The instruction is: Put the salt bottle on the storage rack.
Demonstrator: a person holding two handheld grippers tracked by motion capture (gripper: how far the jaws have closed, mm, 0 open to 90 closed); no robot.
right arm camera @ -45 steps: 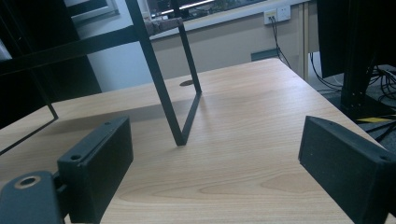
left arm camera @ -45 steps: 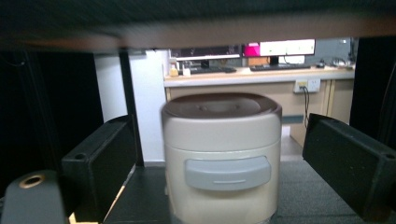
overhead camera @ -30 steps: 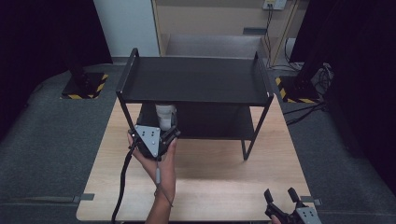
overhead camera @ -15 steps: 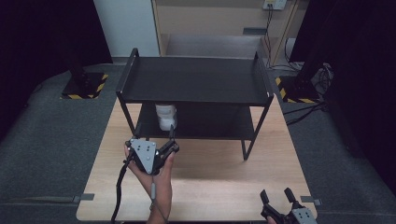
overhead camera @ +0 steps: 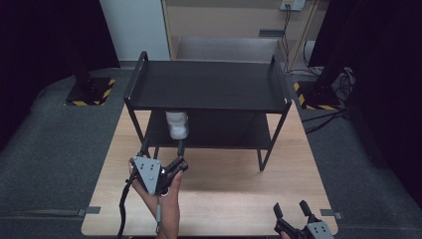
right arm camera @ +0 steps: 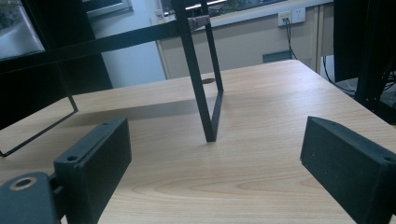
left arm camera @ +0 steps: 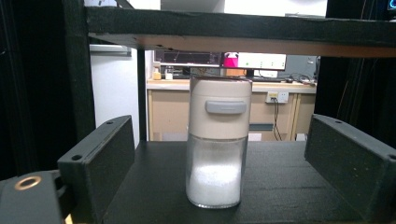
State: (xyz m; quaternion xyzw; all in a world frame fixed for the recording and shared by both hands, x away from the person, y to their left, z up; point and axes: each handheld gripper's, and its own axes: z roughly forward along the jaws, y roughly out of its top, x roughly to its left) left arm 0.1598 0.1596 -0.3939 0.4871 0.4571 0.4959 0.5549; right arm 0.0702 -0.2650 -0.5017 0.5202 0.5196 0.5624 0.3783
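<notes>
High view: the jar [overhead camera: 177, 124] stands upright on the lower shelf [overhead camera: 224, 130] of the black rack [overhead camera: 209, 84], at its left end, roughly 12 o'clock from the left gripper [overhead camera: 171, 162]. The left gripper sits over the desk [overhead camera: 234, 194] just in front of the rack, jaws spread, nothing between them. The right gripper [overhead camera: 293, 215] sits at the 5 o'clock corner of the desk, well apart from the rack.

Left gripper view: jar [left arm camera: 217, 140] dead centre between both jaws, clear gaps either side, no contact. White granules fill the lower part; lid on.

Right gripper view: jaws wide, empty, facing a rack leg [right arm camera: 205, 93] and bare desk [right arm camera: 261, 154].

Judgement: jar looks placed on the shelf with the grip let go, or the grasp not yet made; the frames can't settle which. Either way no hold now.
</notes>
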